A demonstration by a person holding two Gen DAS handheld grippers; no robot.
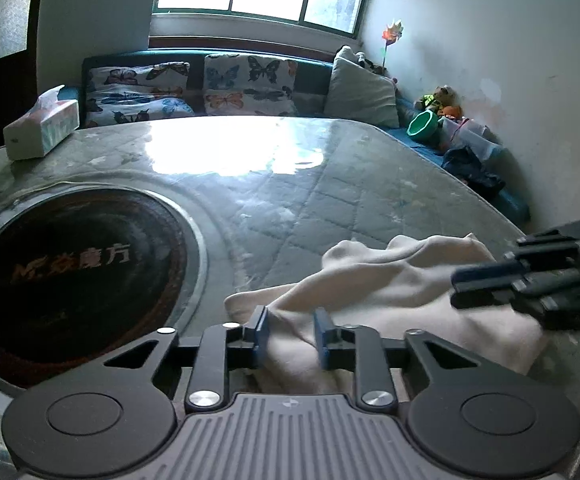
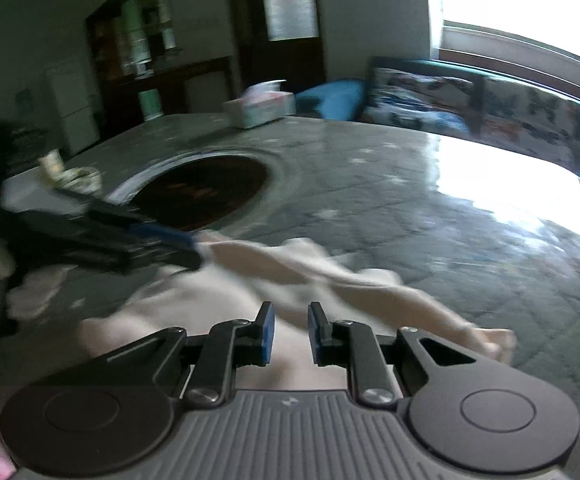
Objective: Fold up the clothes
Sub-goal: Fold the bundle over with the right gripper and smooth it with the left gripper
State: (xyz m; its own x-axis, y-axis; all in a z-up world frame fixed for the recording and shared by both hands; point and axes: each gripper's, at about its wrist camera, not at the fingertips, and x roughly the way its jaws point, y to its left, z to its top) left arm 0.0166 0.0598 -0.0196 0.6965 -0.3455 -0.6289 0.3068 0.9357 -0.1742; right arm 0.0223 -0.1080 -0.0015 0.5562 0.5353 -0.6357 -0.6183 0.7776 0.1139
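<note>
A cream garment (image 1: 389,284) lies crumpled on the grey quilted table top (image 1: 329,184). My left gripper (image 1: 291,322) is open, its blue-padded fingers straddling a fold at the garment's near left edge. My right gripper (image 1: 473,284) shows at the right of the left wrist view, over the garment's right part. In the right wrist view my right gripper (image 2: 291,322) is open above the garment (image 2: 329,276), which stretches in a long fold to the right. My left gripper (image 2: 178,246) appears blurred at the left, at the garment's far end.
A dark round inset plate (image 1: 74,280) sits in the table at the left. A tissue box (image 1: 42,128) stands at the far left edge. A sofa with butterfly cushions (image 1: 246,84) and toys lines the far side. Small cups (image 2: 70,172) sit on the table's left corner.
</note>
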